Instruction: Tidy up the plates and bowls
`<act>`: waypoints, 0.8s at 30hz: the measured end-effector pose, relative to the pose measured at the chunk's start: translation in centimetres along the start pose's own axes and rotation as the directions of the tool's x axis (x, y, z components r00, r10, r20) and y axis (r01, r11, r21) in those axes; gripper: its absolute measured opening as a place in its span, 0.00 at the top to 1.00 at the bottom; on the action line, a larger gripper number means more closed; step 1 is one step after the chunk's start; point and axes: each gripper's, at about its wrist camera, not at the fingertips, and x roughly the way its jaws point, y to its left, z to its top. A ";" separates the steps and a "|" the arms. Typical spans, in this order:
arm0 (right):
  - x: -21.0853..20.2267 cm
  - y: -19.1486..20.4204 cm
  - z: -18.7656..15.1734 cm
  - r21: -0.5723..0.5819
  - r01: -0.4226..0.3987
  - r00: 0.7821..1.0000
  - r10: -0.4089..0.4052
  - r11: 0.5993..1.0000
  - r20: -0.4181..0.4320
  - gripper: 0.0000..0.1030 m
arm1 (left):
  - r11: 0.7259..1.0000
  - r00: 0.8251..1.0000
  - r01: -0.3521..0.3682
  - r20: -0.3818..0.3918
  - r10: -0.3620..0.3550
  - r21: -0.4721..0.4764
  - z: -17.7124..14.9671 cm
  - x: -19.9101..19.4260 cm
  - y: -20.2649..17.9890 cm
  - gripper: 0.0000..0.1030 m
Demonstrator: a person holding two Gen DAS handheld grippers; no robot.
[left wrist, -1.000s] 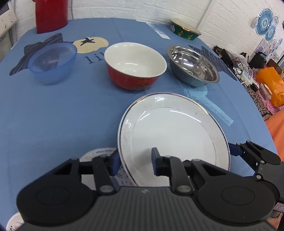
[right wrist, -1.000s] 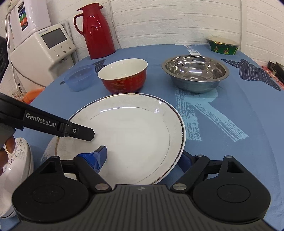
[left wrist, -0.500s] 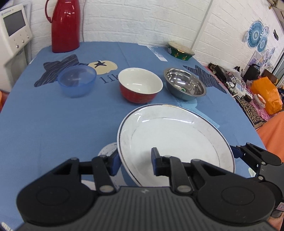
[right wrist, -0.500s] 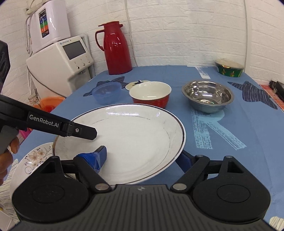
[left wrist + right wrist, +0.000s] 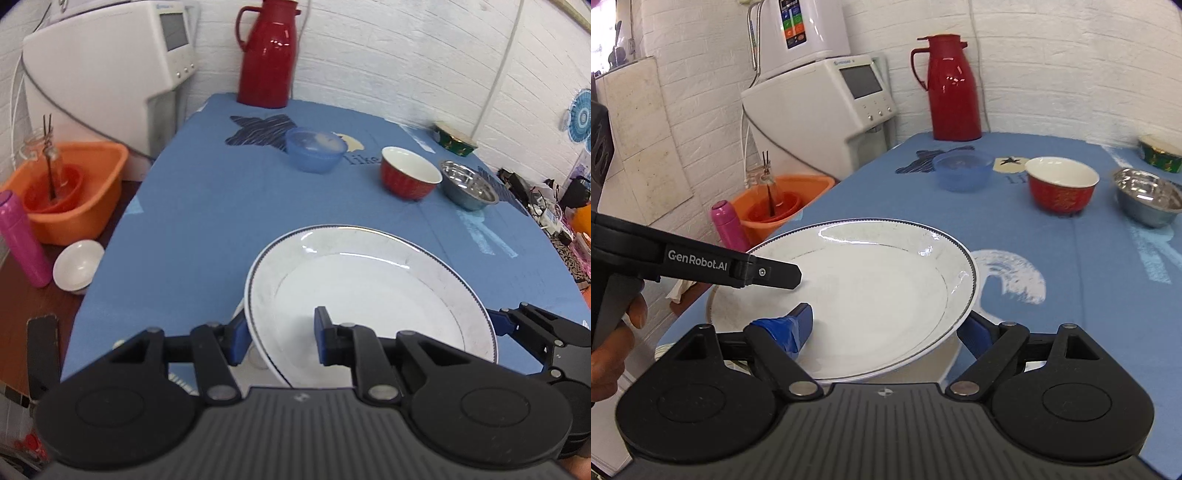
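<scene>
A large white plate (image 5: 369, 295) with a thin dark rim hangs level above the near part of the blue table (image 5: 207, 221). My left gripper (image 5: 279, 339) is shut on its left rim, one finger above and one below. My right gripper (image 5: 886, 328) is shut on the opposite rim (image 5: 971, 280); it also shows in the left wrist view as the right gripper (image 5: 532, 332). Across the table stand a blue plastic bowl (image 5: 316, 155), a red bowl (image 5: 410, 177) with a white inside, a steel bowl (image 5: 469, 184) and a green bowl (image 5: 456, 140). A white dish edge (image 5: 255, 356) shows under the held plate.
A red thermos (image 5: 267, 55) stands at the table's far edge. Left of the table are a white water dispenser (image 5: 110, 74), an orange basin (image 5: 74, 195), a pink bottle (image 5: 22, 240) and a small white bowl (image 5: 77, 266). A hand (image 5: 613, 347) grips the left tool.
Both grippers have raised the white plate well above the table and swung it left, toward the table's near left edge. The bowls now lie farther off.
</scene>
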 end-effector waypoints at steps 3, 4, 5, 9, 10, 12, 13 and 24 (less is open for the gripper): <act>0.9 1.3 -0.5 -0.020 0.007 1.000 -0.008 1.000 -0.025 0.30 | 1.000 1.000 -0.011 -0.006 0.011 -0.017 -1.2 0.5 1.2 0.85; 1.0 1.6 -0.6 -0.028 0.014 0.999 -0.015 1.000 -0.029 0.30 | 1.000 1.000 -0.008 -0.007 0.008 -0.024 -1.5 0.7 1.5 0.85; 1.1 1.7 -0.6 -0.037 0.023 0.999 -0.024 0.999 -0.030 0.29 | 1.000 1.000 -0.001 -0.005 0.001 -0.027 -1.8 1.0 1.8 0.85; 1.3 1.9 -0.8 -0.046 0.027 0.999 -0.029 0.999 -0.037 0.29 | 0.999 1.000 0.020 0.015 -0.020 -0.025 -2.5 1.4 2.2 0.82; 1.4 2.1 -0.8 -0.057 0.035 0.999 -0.037 0.998 -0.034 0.29 | 0.999 0.999 0.030 0.020 -0.029 -0.028 -2.6 1.4 2.3 0.82; 1.4 2.2 -1.0 -0.059 0.044 0.998 -0.046 0.997 -0.032 0.29 | 0.999 0.999 0.045 0.028 -0.045 -0.025 -2.8 1.4 2.4 0.74; 1.5 2.2 -1.0 -0.058 0.048 0.998 -0.050 0.997 -0.034 0.29 | 0.998 0.998 0.058 0.028 -0.057 -0.028 -2.8 1.3 2.5 0.66; 1.3 3.2 -1.1 -0.095 0.132 0.991 -0.134 0.987 -0.012 0.27 | 0.998 0.993 0.067 0.102 -0.066 -0.011 -2.4 -0.4 2.2 0.31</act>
